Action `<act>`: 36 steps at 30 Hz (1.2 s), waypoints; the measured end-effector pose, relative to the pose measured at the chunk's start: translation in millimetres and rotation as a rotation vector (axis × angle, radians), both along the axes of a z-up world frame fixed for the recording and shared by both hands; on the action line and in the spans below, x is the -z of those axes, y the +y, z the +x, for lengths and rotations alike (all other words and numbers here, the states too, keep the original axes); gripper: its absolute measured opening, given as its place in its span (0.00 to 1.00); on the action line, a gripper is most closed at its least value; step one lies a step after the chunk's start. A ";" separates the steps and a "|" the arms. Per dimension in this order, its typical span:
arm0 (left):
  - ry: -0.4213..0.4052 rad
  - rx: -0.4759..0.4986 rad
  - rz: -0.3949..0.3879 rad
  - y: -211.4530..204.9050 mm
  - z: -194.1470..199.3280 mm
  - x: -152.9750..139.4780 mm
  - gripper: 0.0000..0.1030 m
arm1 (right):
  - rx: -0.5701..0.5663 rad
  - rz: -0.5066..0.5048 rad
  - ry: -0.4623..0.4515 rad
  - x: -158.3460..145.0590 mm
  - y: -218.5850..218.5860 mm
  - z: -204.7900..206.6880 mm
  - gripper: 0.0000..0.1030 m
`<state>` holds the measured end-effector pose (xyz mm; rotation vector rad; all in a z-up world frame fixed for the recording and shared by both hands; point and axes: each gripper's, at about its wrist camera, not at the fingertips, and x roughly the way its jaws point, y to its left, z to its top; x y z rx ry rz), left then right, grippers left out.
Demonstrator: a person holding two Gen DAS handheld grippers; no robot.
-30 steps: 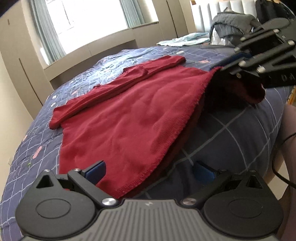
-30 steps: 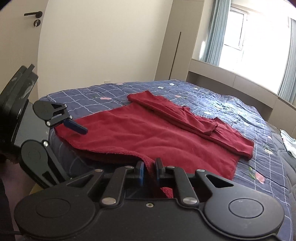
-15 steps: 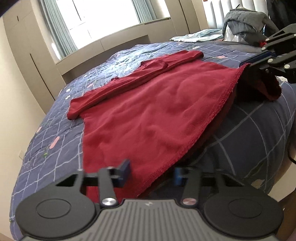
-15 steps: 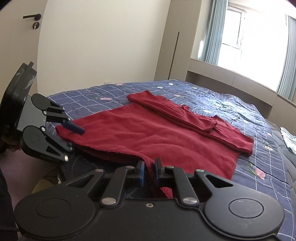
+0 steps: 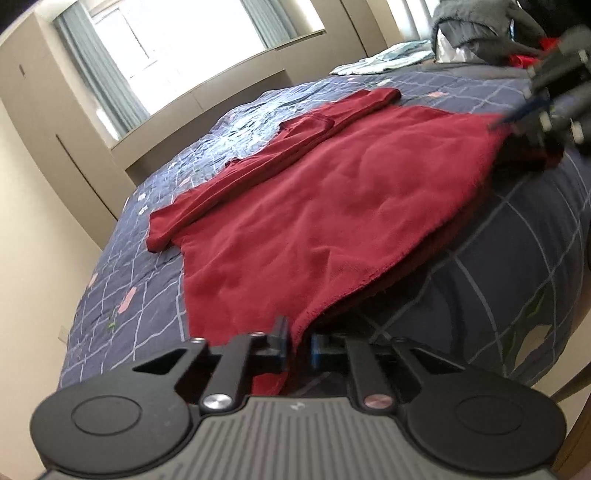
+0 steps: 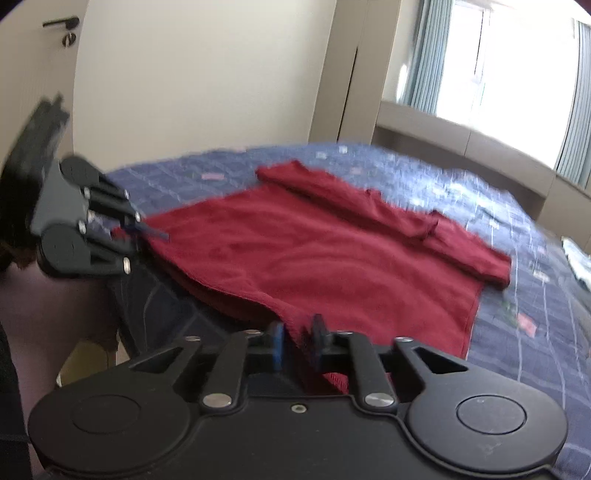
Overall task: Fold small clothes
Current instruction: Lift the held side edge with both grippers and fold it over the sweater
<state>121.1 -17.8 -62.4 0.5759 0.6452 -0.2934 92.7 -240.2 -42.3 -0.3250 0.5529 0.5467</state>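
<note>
A dark red long-sleeved garment (image 5: 332,206) lies spread on the blue checked quilt (image 5: 517,258), sleeves folded across its far side. My left gripper (image 5: 297,339) is shut on the near hem corner, with red cloth pinched between its blue pads. In the right wrist view the same garment (image 6: 332,251) stretches away, and the left gripper (image 6: 147,230) shows at the other hem corner. My right gripper (image 6: 297,338) has the hem between its jaws, which are opening; a gap shows beside the cloth. The right gripper (image 5: 517,118) appears blurred at the far right.
The bed's near edge drops off just under both grippers. A grey jacket (image 5: 476,22) and a light blue cloth (image 5: 388,61) lie at the head end. A window ledge (image 6: 461,136) runs along the far side, and a door handle (image 6: 61,24) shows on the wall.
My left jaws have closed from wide open onto the hem corner. My right jaws have parted a little around the hem. The right wrist view has become blurred.
</note>
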 end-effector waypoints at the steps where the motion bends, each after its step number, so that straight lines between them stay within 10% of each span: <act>1: 0.006 -0.004 -0.010 1.1 1.6 -1.6 0.06 | 0.004 -0.004 0.019 3.8 -0.6 1.2 0.26; 12: 0.011 -0.015 -0.084 10.4 15.7 -25.5 0.05 | -0.012 -0.154 -0.059 32.1 17.6 -9.5 0.53; 16: 0.011 -0.009 -0.073 10.2 13.2 -23.1 0.05 | 0.012 -0.210 -0.128 34.3 16.7 -10.5 0.27; 36: -0.056 0.059 -0.069 12.6 -15.4 -30.2 0.04 | 0.020 -0.275 -0.160 5.1 -12.3 -13.2 0.06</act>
